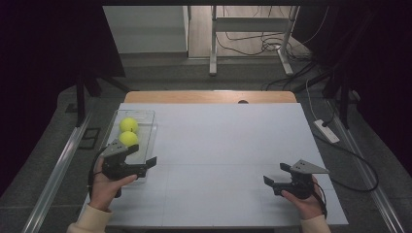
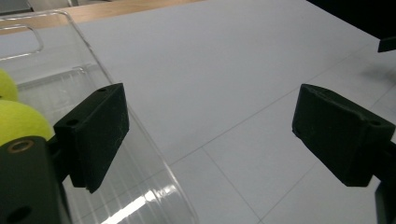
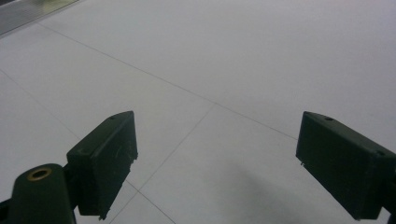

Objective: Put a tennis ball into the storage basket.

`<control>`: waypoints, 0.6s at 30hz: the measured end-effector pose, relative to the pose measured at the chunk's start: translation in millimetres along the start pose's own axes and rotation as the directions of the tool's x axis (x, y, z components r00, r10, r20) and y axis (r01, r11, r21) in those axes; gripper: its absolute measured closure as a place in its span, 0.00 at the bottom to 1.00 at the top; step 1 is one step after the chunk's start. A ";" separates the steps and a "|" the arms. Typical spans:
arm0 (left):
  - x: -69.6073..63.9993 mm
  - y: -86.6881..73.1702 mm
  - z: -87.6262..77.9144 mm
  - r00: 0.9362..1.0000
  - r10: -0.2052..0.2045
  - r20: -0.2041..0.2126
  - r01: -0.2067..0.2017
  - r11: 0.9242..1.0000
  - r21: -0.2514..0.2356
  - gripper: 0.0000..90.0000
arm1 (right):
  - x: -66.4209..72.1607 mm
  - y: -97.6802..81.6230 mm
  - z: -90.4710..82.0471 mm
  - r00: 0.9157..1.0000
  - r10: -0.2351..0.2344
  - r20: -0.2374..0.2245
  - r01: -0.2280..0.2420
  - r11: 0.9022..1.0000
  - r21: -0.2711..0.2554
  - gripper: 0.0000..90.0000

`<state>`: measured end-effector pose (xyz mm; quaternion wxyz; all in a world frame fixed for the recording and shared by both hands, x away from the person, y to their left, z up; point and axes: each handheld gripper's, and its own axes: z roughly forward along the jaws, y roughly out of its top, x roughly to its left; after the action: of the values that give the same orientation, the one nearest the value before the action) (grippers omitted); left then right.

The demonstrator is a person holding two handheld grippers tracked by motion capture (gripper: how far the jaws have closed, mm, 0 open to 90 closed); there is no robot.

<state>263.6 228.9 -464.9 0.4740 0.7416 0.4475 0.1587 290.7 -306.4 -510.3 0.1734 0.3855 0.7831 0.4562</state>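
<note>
A pale grey counter (image 1: 228, 145) stands in a dim room, cables trailing on the floor beyond. At its left side a clear plastic tray (image 1: 148, 127) holds two yellow tennis balls (image 1: 128, 125), one behind the other. The left tongs (image 1: 145, 165) hover at the tray's near end, jaws spread and empty; the right tongs (image 1: 277, 174) wait well apart at the near right, also spread. The balls look light, fuzzy and springy, best pinched across the middle. The tray's walls hem them in; the counter's centre lies open.
</note>
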 end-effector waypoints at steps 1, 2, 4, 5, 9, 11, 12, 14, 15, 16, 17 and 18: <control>-1.4 -1.7 1.2 1.000 0.001 0.005 -0.001 1.000 0.001 0.13 | -0.2 0.0 -0.2 1.000 0.000 0.000 0.000 1.000 0.000 0.14; -2.6 -3.3 2.2 1.000 0.003 0.007 -0.003 1.000 0.003 0.13 | -0.5 -0.1 -0.3 1.000 0.000 0.000 0.000 1.000 0.000 0.14; -5.2 -7.2 4.0 1.000 0.009 0.012 -0.009 1.000 0.006 0.13 | -0.9 -0.3 -0.8 1.000 0.000 0.003 0.000 1.000 -0.001 0.14; -5.2 -7.2 4.0 1.000 0.009 0.012 -0.009 1.000 0.006 0.13 | -0.9 -0.3 -0.8 1.000 0.000 0.003 0.000 1.000 -0.001 0.14; -9.7 -13.4 5.8 1.000 0.011 0.028 -0.011 1.000 0.004 0.13 | -2.4 -0.7 -2.4 1.000 0.005 0.008 -0.005 1.000 -0.004 0.14; -10.7 -14.7 6.6 0.999 0.015 0.030 -0.015 1.000 0.003 0.13 | -2.6 -0.7 -2.7 1.000 0.005 0.008 -0.005 1.000 -0.006 0.14; -11.3 -15.4 7.1 0.999 0.016 0.030 -0.016 1.000 0.002 0.12 | -3.0 -0.8 -3.3 1.000 0.005 0.010 -0.005 1.000 -0.008 0.14; -11.8 -16.1 7.7 0.999 0.017 0.036 -0.017 1.000 -0.001 0.12 | -3.1 -0.7 -4.0 1.000 0.008 0.013 -0.008 1.000 -0.010 0.14; -12.1 -16.4 8.1 0.999 0.018 0.039 -0.018 1.000 -0.003 0.12 | -3.1 -0.7 -4.1 1.000 0.008 0.014 -0.008 1.000 -0.011 0.14; -12.4 -16.5 8.4 0.999 0.019 0.040 -0.019 1.000 -0.004 0.12 | -3.1 -0.6 -4.3 1.000 0.009 0.015 -0.009 1.000 -0.012 0.14; -12.6 -16.6 8.6 0.999 0.021 0.040 -0.021 1.000 -0.005 0.12 | -3.1 -0.5 -4.4 1.000 0.010 0.015 -0.009 1.000 -0.012 0.14; -12.8 -16.7 9.0 0.999 0.024 0.039 -0.023 1.000 -0.004 0.12 | -3.1 -0.4 -4.4 1.000 0.010 0.015 -0.009 1.000 -0.013 0.14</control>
<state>253.9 216.0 -481.1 0.4823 0.7488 0.4290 0.1505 289.8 -311.4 -508.6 0.1796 0.3916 0.7770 0.4590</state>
